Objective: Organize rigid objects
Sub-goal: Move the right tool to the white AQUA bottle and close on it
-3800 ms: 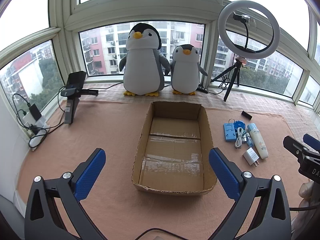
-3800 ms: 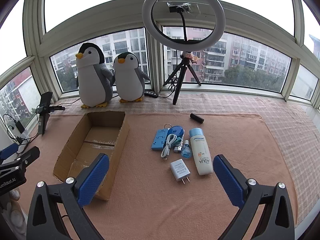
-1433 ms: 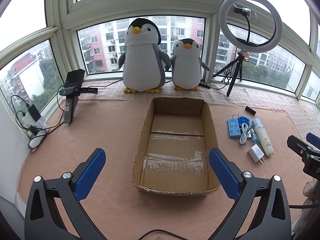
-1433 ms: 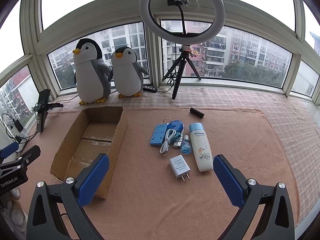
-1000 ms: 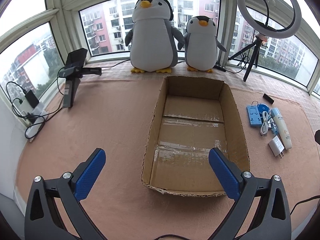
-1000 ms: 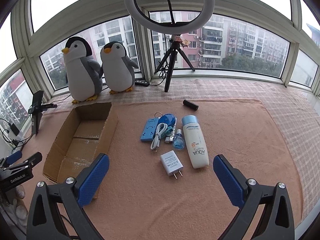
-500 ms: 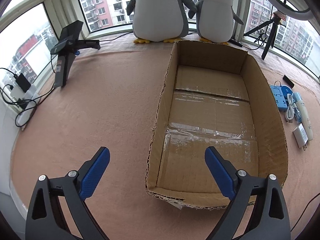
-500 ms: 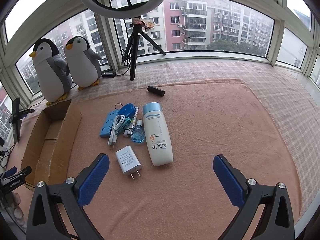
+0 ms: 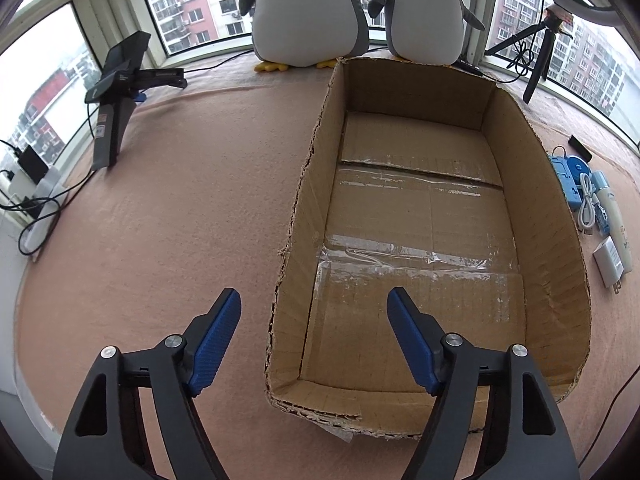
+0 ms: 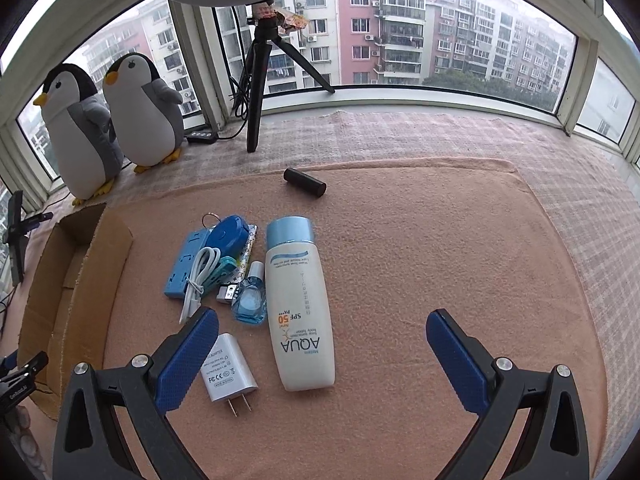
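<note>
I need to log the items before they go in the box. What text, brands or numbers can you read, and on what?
"AQUA", "SPF 50", "PA+++": on the white sunscreen bottle, upside down in the right wrist view; its finer lines are too small to read.
"AC ADAPTER", "FC CE": on the white USB charger; remaining print too small.
"GenRobot.AI": on the left gripper, at the frame's edge.
Label on the black camera stand: blurred, unreadable.

Both tools are looking the same: the left gripper [image 9: 314, 312] and the right gripper [image 10: 322, 330] are showing black angular frames, silver round screws, and blue ribbed pads [image 9: 216, 336] on each finger.
</note>
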Demonstrator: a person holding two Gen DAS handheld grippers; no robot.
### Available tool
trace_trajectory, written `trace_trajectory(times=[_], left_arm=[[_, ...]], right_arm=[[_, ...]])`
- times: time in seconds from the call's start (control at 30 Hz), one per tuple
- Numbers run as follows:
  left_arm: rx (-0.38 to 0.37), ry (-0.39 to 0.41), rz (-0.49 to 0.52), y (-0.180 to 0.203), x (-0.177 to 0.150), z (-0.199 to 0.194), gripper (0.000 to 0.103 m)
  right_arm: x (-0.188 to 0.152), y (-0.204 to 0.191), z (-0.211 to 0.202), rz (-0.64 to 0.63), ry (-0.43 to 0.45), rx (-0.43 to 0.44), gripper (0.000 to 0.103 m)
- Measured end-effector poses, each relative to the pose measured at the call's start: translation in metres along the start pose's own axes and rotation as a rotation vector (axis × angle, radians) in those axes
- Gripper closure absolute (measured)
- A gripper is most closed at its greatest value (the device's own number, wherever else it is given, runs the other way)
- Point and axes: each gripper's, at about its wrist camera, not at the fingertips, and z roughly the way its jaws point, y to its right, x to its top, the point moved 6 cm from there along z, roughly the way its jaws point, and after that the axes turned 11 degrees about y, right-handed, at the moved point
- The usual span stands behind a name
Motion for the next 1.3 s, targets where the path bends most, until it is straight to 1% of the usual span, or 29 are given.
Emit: trace_trajectory(times=[0.13,0.2,0.33,0.47,0.5,0.57,0.7,0.83,1.1,1.17,1.3], left_arm=[[-0.006,-0.012,0.004,0.002,-0.003,0.004,0.031],[-0.008,-0.021,0.006,0.004,-0.005,0.006,0.039],[-0.018,-0.044,-0.002,0.005,-0.009,0.011,0.043],[-0.021,-0.039,0.006,0.008,-0.008,0.009,0.044],[-0.021,-0.038,0.008,0.008,-0.007,0.01,0.045],[-0.02,-0.036,0.01,0.009,-0.007,0.01,0.045],[-0.024,-0.033,0.005,0.009,-0.007,0.01,0.045],[-0.026,-0.035,-0.003,0.008,-0.007,0.01,0.044],[-0.025,-0.033,-0.004,0.007,-0.007,0.01,0.044],[-0.025,-0.033,-0.007,0.007,-0.006,0.01,0.044],[-0.026,-0.032,-0.008,0.007,-0.007,0.01,0.044]], right_arm=[[0.004,-0.004,0.023,-0.01,-0.027,0.009,0.001],[0.006,-0.006,0.034,-0.02,-0.037,0.01,0.001],[0.007,-0.009,0.053,-0.026,-0.07,0.018,0.008],[0.008,-0.014,0.069,-0.053,-0.091,0.009,0.012],[0.008,-0.015,0.073,-0.057,-0.097,0.008,0.013],[0.007,-0.015,0.079,-0.057,-0.111,0.008,0.019],[0.006,-0.015,0.091,-0.065,-0.14,0.001,0.024],[0.003,-0.017,0.099,-0.081,-0.165,0.004,0.033],[0.002,-0.014,0.103,-0.084,-0.177,0.004,0.045],[0.003,-0.012,0.103,-0.085,-0.177,-0.002,0.055],[0.002,-0.011,0.102,-0.09,-0.175,-0.002,0.057]])
